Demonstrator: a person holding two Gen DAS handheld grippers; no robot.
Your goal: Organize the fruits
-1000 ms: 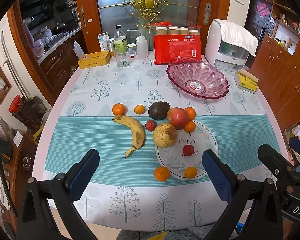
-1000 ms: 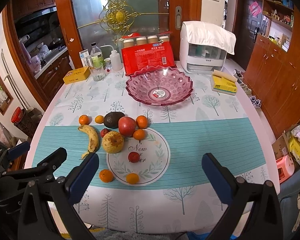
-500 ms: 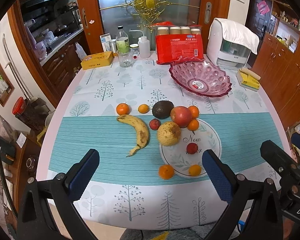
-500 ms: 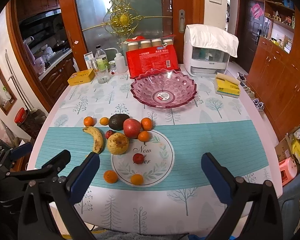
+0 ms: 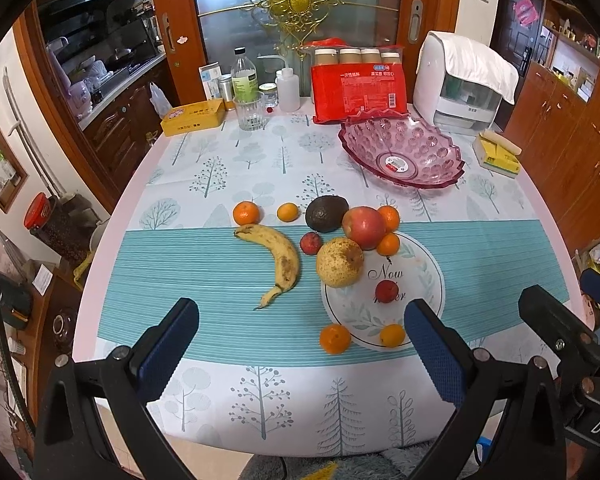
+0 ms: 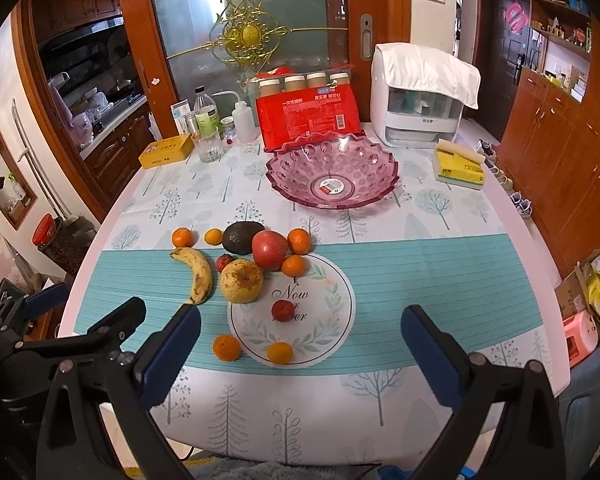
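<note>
Banana (image 5: 281, 258) lies on the teal stripe of the table (image 5: 204, 280), left of the other fruit. Long axis runs far-to-near, curved: blunt end at the far left by an orange (image 5: 246, 213), stem tip at the near end, pointing toward the left gripper (image 5: 300, 346). Peel yellow w/ brown speckles.

Pear (image 5: 339, 262) just right of banana, yellow-brown, blotchy, stem end facing up toward the cameras. Behind it a red apple (image 5: 363, 227), touching it in both views. Avocado (image 5: 326, 213) dark, nearly black, long axis across the table, left of the apple. Small red plum (image 5: 311, 243) sits between banana, avocado & pear. Tangerines: two beside the apple on its right, one small one left of the avocado, two near the front edge of the printed circle. Another small red fruit lies on the circle's lettering.

Pink bowl (image 6: 332, 176) stands farther back, glass-like w/ dimples & scalloped rim; nothing in it but a sticker on the bottom.

Left gripper: fingers spread wide, holding nothing, above the near table edge. Right gripper (image 6: 300, 346): also spread wide, nothing between the pads, to the right of the left one.
</note>
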